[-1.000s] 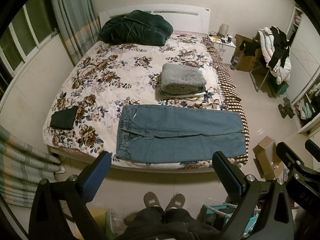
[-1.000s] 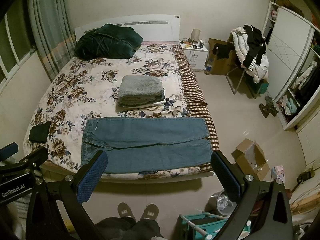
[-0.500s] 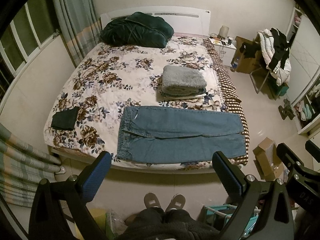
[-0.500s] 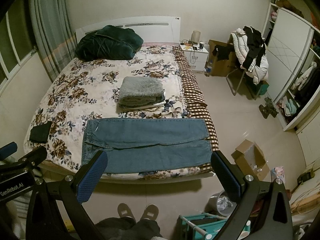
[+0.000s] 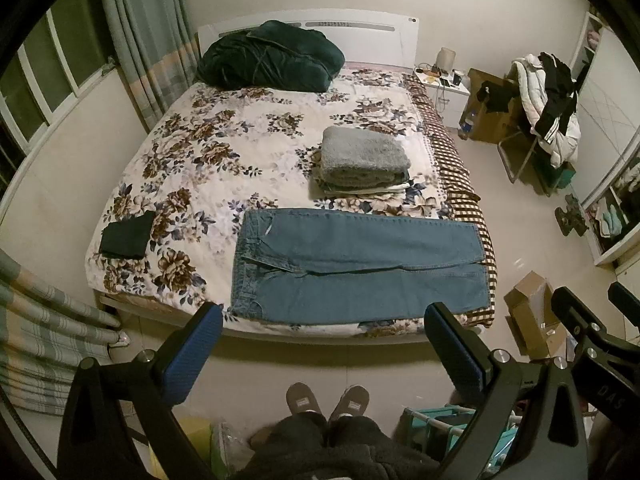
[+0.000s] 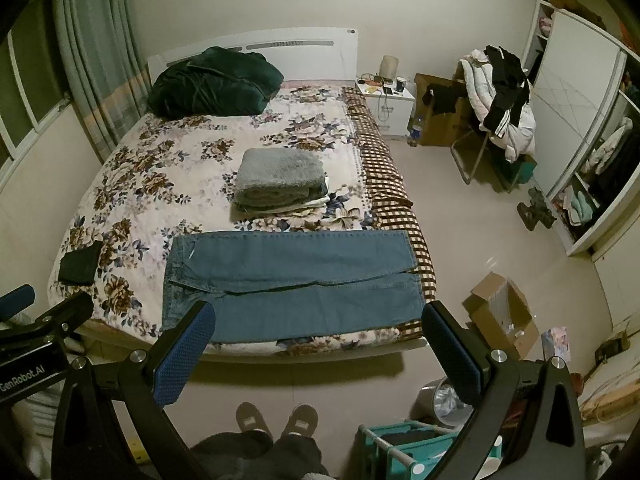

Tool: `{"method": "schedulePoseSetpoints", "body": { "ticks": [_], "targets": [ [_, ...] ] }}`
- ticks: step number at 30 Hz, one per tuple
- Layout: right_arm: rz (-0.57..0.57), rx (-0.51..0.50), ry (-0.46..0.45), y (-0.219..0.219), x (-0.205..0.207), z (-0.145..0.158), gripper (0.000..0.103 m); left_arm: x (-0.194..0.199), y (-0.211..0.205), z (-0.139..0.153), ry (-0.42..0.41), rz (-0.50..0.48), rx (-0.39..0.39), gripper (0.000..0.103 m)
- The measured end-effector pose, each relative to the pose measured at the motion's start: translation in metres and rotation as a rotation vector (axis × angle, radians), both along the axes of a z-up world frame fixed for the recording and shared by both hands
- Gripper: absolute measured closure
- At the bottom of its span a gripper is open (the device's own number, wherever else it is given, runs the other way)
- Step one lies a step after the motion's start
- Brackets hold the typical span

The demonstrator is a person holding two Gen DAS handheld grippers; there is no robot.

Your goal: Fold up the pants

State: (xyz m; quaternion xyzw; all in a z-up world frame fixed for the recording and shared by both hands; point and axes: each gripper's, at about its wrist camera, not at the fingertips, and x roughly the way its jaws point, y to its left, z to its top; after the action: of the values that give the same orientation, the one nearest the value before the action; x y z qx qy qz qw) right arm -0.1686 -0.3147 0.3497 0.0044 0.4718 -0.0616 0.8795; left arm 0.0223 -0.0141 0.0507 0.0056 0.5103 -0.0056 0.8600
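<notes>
Blue jeans (image 5: 352, 268) lie flat along the near edge of the bed (image 5: 224, 160), waistband to the left, legs to the right; they also show in the right wrist view (image 6: 288, 280). My left gripper (image 5: 324, 320) is open and empty, held high above the floor, short of the bed's near edge. My right gripper (image 6: 320, 320) is open and empty at a like height, to the right of the left one. Neither touches the jeans.
A stack of folded clothes topped by a grey towel (image 5: 364, 156) sits behind the jeans. A small dark folded cloth (image 5: 126, 236) lies at the bed's left edge. A dark green duvet (image 5: 272, 58) is at the headboard. A cardboard box (image 6: 500, 316) and teal rack (image 6: 404, 444) stand on the floor.
Both views have shifted slightly, with the bed a little lower in frame. The grippers stay open and the jeans have not moved.
</notes>
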Motion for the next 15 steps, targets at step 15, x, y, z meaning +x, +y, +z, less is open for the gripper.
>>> {"method": "schedulePoseSetpoints", "body": {
  "ticks": [15],
  "targets": [
    [-0.044,0.052,0.091,-0.049,0.063,-0.089,0.000,0.048,0.000,-0.062,-0.023,0.096,0.065,0.000]
  ]
}}
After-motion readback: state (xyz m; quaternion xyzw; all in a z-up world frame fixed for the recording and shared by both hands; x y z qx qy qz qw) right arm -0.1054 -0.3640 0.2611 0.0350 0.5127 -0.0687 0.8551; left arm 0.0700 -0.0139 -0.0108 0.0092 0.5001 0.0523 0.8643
